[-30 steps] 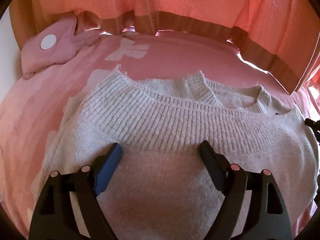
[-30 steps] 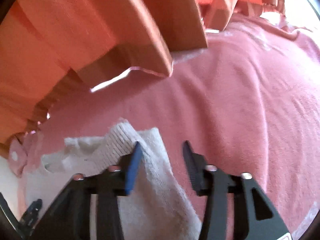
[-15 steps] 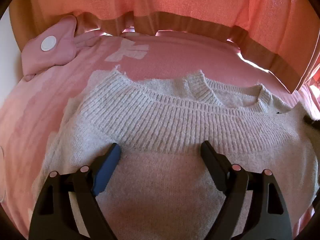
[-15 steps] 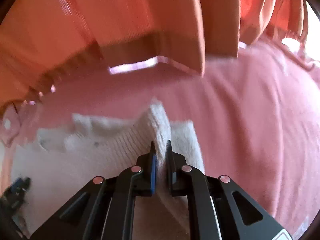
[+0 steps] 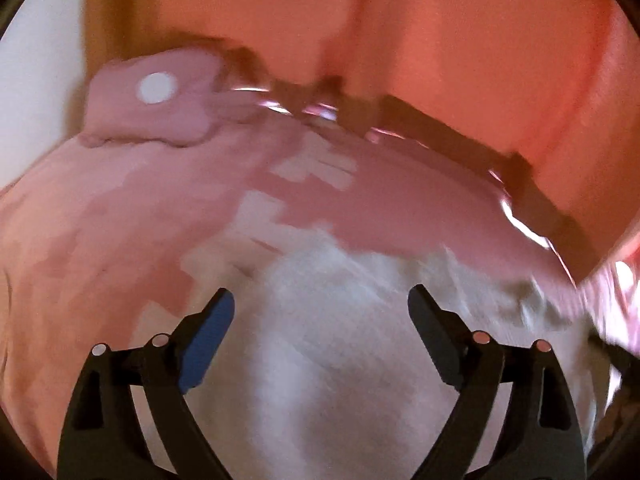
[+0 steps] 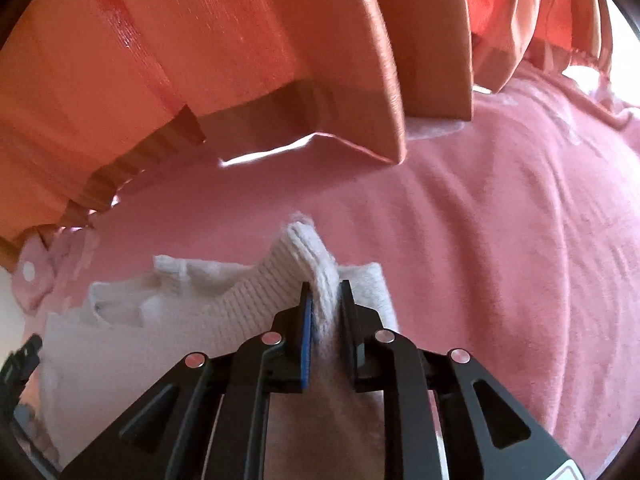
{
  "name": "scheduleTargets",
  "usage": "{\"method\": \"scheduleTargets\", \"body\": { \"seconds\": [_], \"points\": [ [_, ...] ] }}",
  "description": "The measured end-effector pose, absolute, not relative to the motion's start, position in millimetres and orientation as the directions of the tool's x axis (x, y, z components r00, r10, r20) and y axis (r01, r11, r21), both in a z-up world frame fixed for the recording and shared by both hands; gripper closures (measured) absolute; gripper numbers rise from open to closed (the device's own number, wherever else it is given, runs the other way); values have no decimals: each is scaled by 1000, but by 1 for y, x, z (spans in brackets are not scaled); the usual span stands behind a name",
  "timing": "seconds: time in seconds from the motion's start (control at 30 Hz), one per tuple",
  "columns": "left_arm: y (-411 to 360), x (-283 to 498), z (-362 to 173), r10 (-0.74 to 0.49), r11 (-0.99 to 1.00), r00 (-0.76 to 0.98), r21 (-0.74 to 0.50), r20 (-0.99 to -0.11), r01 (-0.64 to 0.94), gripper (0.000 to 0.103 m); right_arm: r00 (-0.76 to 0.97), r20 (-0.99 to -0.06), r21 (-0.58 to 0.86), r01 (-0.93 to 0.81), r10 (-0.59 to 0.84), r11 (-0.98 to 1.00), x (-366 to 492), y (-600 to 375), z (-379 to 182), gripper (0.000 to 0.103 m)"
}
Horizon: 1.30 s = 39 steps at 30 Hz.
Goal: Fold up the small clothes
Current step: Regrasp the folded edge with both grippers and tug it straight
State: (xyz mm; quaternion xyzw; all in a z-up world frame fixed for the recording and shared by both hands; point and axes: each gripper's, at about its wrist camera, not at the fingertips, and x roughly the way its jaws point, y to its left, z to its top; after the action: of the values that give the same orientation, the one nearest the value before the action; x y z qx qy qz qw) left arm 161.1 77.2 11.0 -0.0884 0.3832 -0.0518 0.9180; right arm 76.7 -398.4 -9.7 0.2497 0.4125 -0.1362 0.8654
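A small white knit sweater [image 6: 240,308] lies folded on a pink bed cover [image 6: 480,240]. My right gripper [image 6: 325,285] pinches the sweater's ribbed edge, which stands up as a ridge between the fingers. Its jaws are opening, but the knit still fills the narrow gap and touches both pads. In the blurred left wrist view, my left gripper [image 5: 320,292] hovers over the sweater [image 5: 340,340]. Its jaws are wide and still opening, with nothing gripped between them.
An orange curtain [image 6: 200,60] hangs along the far edge of the bed, its hem just above the cover. A pink cushion with a white dot [image 5: 156,100] lies at the far left. To the right of the sweater there is only bare pink cover.
The right gripper closed on the sweater's ribbed edge and pulled it up into a ridge. The left gripper rose and swung away, so the sweater now sits lower in its blurred view.
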Motion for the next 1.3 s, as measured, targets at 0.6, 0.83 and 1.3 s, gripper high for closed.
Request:
{"method": "scheduleTargets", "body": {
  "seconds": [0.6, 0.83, 1.3],
  "points": [
    [103, 192, 9, -235, 955, 686, -294, -688, 32, 94, 643, -762, 293, 453, -80, 842, 78, -393, -13, 95],
    [105, 196, -7, -224, 958, 641, -287, -734, 6, 92, 639, -766, 306, 464, -74, 831, 78, -404, -15, 94],
    [26, 140, 20, -303, 951, 628, -185, -717, 248, 60, 554, -820, 212, 60, 144, 975, 92, -278, 1, 92]
  ]
}}
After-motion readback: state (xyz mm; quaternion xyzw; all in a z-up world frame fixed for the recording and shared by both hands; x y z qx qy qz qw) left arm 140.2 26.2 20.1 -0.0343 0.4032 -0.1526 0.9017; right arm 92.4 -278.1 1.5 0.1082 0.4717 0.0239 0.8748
